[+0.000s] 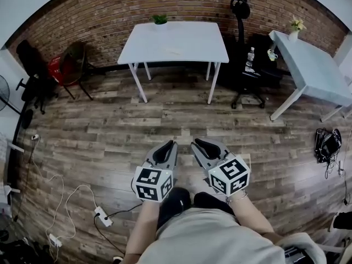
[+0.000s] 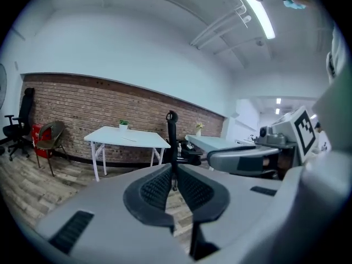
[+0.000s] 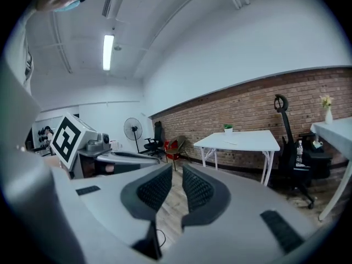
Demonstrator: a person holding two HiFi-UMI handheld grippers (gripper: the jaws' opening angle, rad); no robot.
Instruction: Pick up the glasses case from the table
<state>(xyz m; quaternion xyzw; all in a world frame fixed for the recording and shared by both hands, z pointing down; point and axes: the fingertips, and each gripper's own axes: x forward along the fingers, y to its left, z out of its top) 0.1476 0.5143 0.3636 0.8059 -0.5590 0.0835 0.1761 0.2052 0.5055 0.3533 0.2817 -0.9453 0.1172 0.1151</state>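
The left tool (image 2: 174,169) has its jaws pressed together, empty; the right tool (image 3: 176,172) has its jaws slightly apart, also empty. Both hang over the wooden floor (image 1: 110,131), well apart from the white counter (image 1: 192,37), where the glasses case (image 1: 173,51) lies as a small pale shape

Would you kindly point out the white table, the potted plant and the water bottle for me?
white table (image 1: 187,40), head view, bare tabletop.
potted plant (image 1: 160,19), head view, green leaves.
water bottle (image 1: 251,58), head view, bottle body.
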